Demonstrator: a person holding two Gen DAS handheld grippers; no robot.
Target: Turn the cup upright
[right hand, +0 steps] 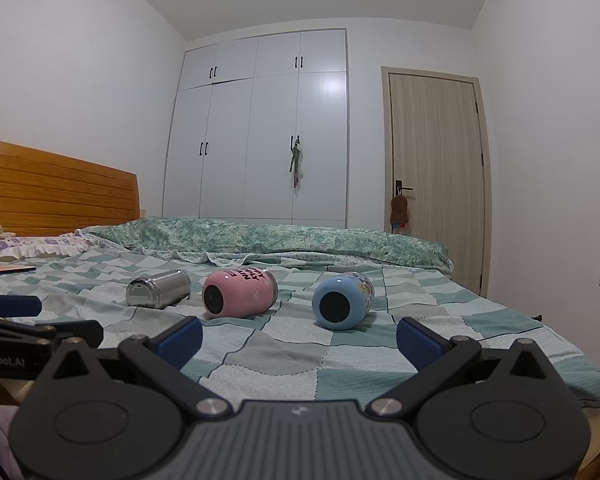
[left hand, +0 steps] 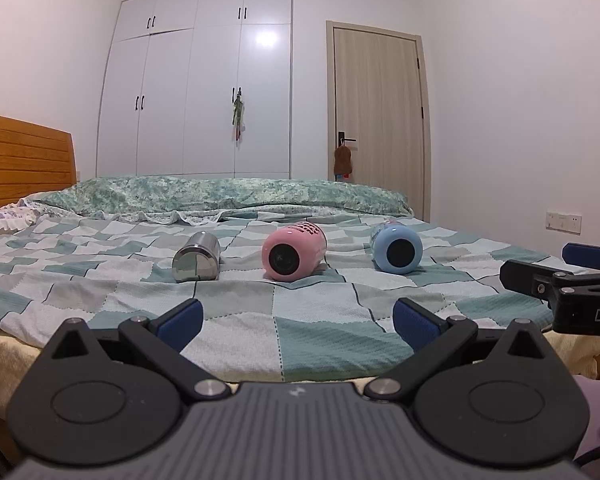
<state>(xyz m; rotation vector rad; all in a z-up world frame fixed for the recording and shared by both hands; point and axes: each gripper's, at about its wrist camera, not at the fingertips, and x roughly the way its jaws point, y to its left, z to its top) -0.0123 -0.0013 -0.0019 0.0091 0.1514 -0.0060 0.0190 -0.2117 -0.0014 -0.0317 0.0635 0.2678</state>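
Your left gripper [left hand: 298,322] hangs low over the near edge of the bed [left hand: 320,344], jaws spread wide with nothing between them. Your right gripper [right hand: 299,338] sits level beside it, just as wide and bare. Ahead of both, well apart from the fingertips, three cups lie on their sides in a row on the checked sheet, bases toward you: a steel cup [left hand: 197,258] on the left, a pink cup [left hand: 294,251] in the middle, a blue cup [left hand: 397,249] on the right. One white wardrobe [left hand: 198,80] and one closed door [left hand: 378,114] stand behind.
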